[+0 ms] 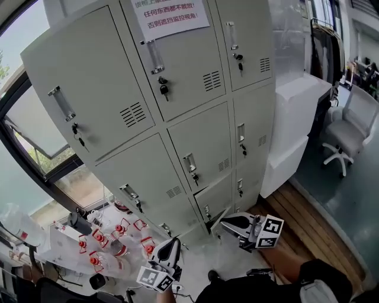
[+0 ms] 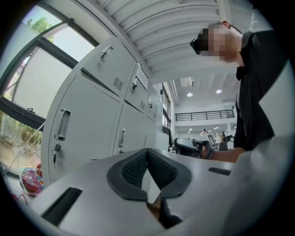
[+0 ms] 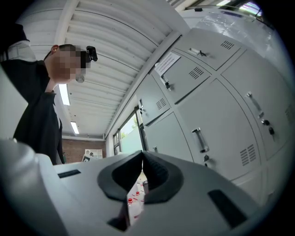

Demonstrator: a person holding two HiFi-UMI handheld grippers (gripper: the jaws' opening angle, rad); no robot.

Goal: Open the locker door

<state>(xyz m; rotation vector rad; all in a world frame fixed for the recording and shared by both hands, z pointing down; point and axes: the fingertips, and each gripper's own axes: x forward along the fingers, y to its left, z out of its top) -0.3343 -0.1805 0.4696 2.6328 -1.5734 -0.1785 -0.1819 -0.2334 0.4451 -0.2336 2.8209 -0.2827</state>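
A bank of grey metal lockers (image 1: 177,118) fills the head view, each door with a handle and a key in its lock. The lowest door of the middle column (image 1: 214,198) seems to stand slightly out at its bottom edge. My left gripper (image 1: 172,241) is low at the left, its jaws shut on nothing and apart from the doors. My right gripper (image 1: 224,221) points at that lowest door from close by, shut and empty. In the left gripper view the gripper (image 2: 147,151) shows its pads meeting, with the lockers (image 2: 87,120) to its left. The right gripper (image 3: 142,153) is shut too, with the lockers (image 3: 216,120) on its right.
Several red-capped bottles (image 1: 112,242) lie on the floor at the lower left, below a window (image 1: 35,136). A white cabinet (image 1: 296,130) adjoins the lockers on the right, with an office chair (image 1: 346,133) beyond it. A paper notice (image 1: 172,18) is taped to an upper door.
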